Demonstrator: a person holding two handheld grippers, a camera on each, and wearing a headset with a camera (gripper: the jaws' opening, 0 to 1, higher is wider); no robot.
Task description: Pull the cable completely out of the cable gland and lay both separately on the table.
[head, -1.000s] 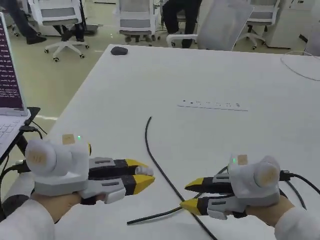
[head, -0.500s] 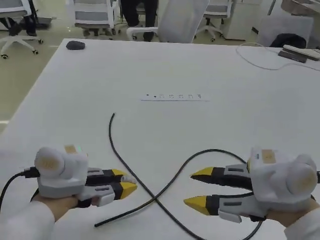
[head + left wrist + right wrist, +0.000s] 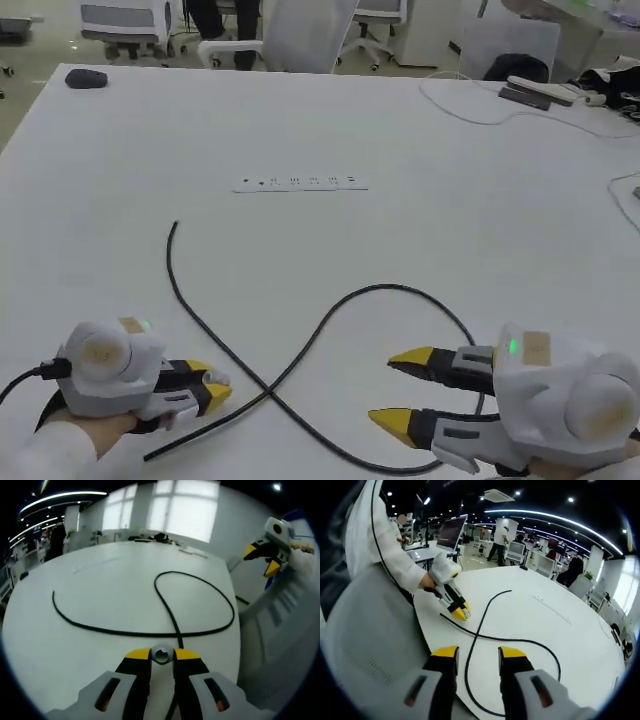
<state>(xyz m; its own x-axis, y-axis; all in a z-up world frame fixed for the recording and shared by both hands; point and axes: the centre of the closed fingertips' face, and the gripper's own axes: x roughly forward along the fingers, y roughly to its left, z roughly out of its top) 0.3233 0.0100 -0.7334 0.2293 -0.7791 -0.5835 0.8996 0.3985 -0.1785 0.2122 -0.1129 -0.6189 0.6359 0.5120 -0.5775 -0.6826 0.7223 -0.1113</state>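
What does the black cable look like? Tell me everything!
The black cable is thin, smooth and rubbery-looking. It lies flat on the white table, curling into one big loop that crosses itself. One end lies free. Another stretch runs under the left gripper, which pinches the cable gland; the loop passes beneath the right gripper.

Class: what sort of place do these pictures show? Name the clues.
Probably an open-plan office or lab: office chairs beside a big white table, a computer mouse on it, and long ceiling lights.
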